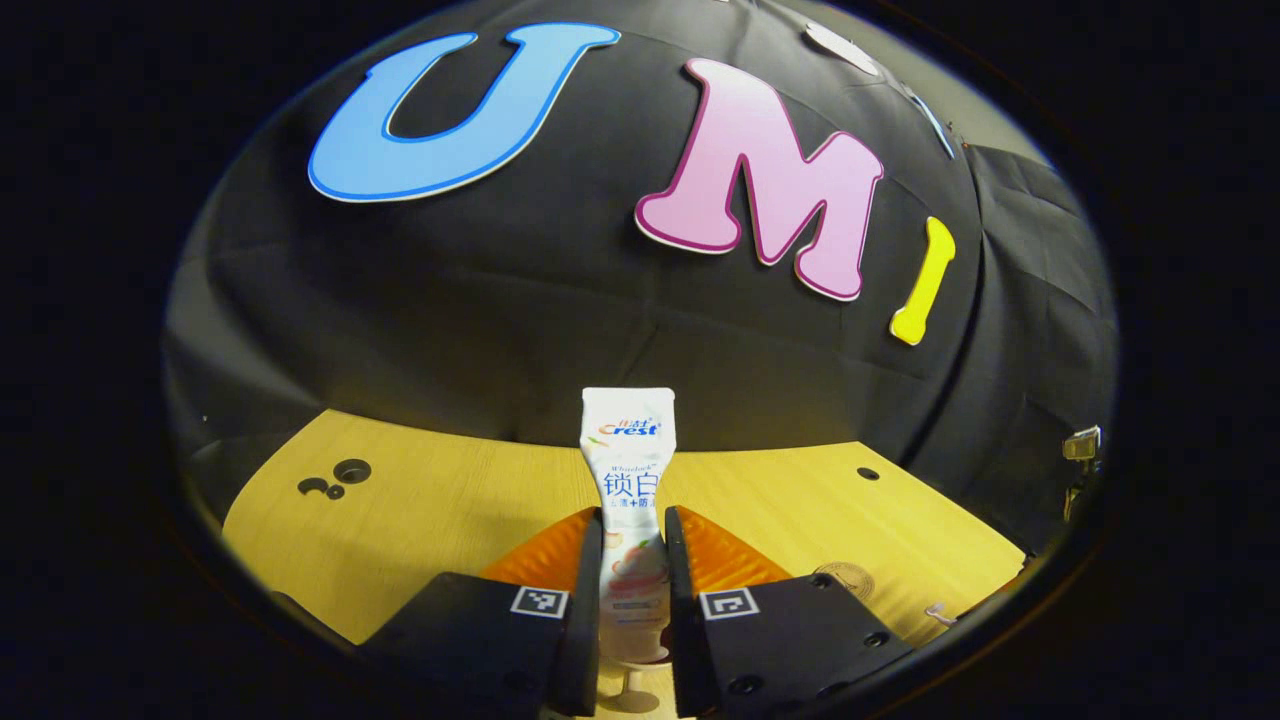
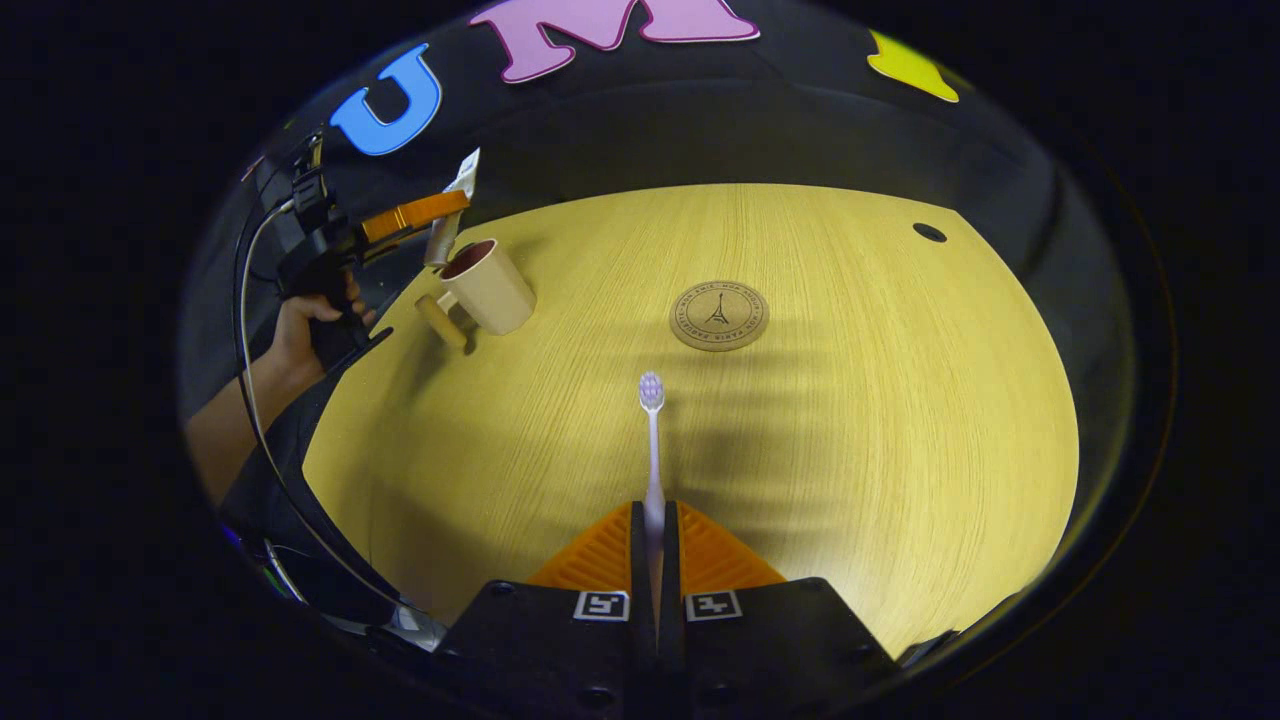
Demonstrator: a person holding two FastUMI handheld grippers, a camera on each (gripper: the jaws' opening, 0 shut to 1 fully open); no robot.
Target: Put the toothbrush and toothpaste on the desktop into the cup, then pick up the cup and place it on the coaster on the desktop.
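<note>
My left gripper (image 1: 634, 545) is shut on the white toothpaste tube (image 1: 630, 470), which stands upright between its fingers. In the right gripper view, that left gripper (image 2: 440, 208) holds the toothpaste (image 2: 464, 178) just above the mouth of the beige cup (image 2: 492, 288) at the table's far left. The cup is upright, its handle towards me. My right gripper (image 2: 655, 535) is shut on the handle of a pale toothbrush (image 2: 652, 420), whose bristle head points forward above the table. The round cork coaster (image 2: 719, 315) lies beyond the brush head, to the right of the cup.
The wooden table (image 2: 850, 420) has a small dark hole (image 2: 929, 232) at the far right. A person's hand (image 2: 300, 325) and a cable are at the table's left edge. The coaster's edge (image 1: 845, 578) shows at the right in the left gripper view.
</note>
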